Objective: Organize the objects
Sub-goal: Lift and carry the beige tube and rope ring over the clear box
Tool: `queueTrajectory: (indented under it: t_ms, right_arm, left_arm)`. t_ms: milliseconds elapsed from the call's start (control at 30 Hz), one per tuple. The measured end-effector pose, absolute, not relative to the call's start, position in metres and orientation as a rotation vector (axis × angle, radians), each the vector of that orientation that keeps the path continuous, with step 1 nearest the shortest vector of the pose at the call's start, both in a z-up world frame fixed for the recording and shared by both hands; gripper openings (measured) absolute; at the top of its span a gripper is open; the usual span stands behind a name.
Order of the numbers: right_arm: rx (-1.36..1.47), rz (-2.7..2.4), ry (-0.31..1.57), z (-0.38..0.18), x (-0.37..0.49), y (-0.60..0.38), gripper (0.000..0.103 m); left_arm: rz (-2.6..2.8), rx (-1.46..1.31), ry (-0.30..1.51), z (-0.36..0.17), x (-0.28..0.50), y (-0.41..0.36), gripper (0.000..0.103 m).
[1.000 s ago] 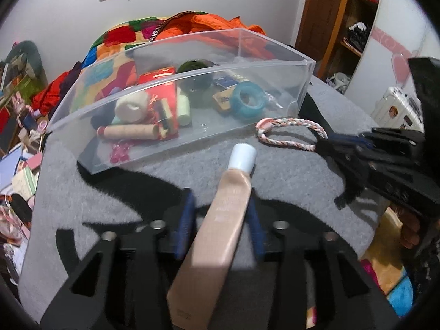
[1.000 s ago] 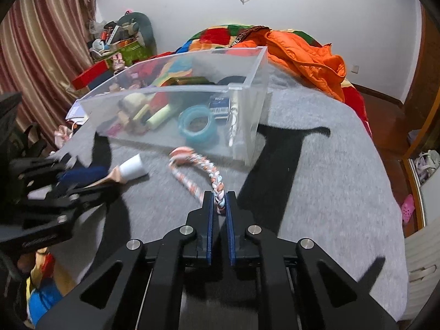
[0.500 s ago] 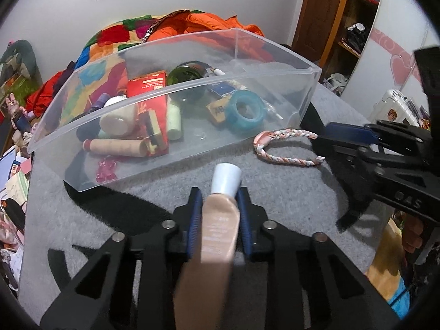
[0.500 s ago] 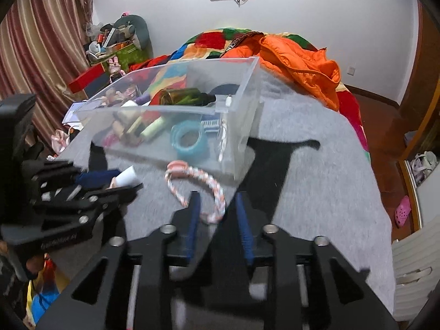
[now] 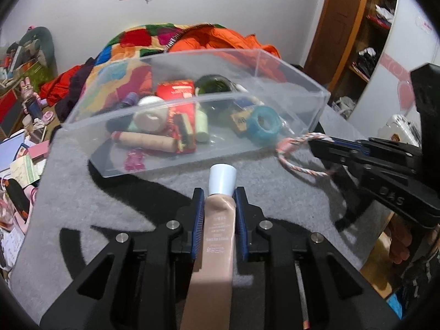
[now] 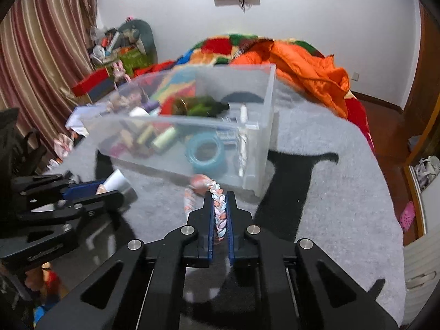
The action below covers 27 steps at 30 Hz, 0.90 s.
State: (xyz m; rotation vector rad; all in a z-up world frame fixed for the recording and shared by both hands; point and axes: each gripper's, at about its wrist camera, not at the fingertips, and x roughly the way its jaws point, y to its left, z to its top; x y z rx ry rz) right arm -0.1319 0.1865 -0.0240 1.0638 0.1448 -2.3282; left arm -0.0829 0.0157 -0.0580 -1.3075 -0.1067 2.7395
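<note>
Two claws clenched: left claw (image 5: pixel 219 203) grasping a beige white-capped tube (image 5: pixel 217 236), right claw (image 6: pixel 219 206) a pink-white braided rope (image 6: pixel 218 211).

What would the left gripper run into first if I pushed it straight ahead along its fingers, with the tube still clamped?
Probably the near wall of the clear bin. The left gripper points down toward it, and the beige tube sticks out past the fingertips, so its white cap would touch first, or the grey blanket just before it; depth is unclear.
</note>
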Motion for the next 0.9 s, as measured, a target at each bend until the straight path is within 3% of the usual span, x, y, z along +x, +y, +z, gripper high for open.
queueTrajectory:
  t_ms: [900]
  right_arm:
    - [0.712, -2.333, 0.066, 0.075, -0.119, 0.158, 0.006]
  left_arm:
    - [2.909, -0.954, -0.270, 0.044, -0.088, -0.023, 0.019]
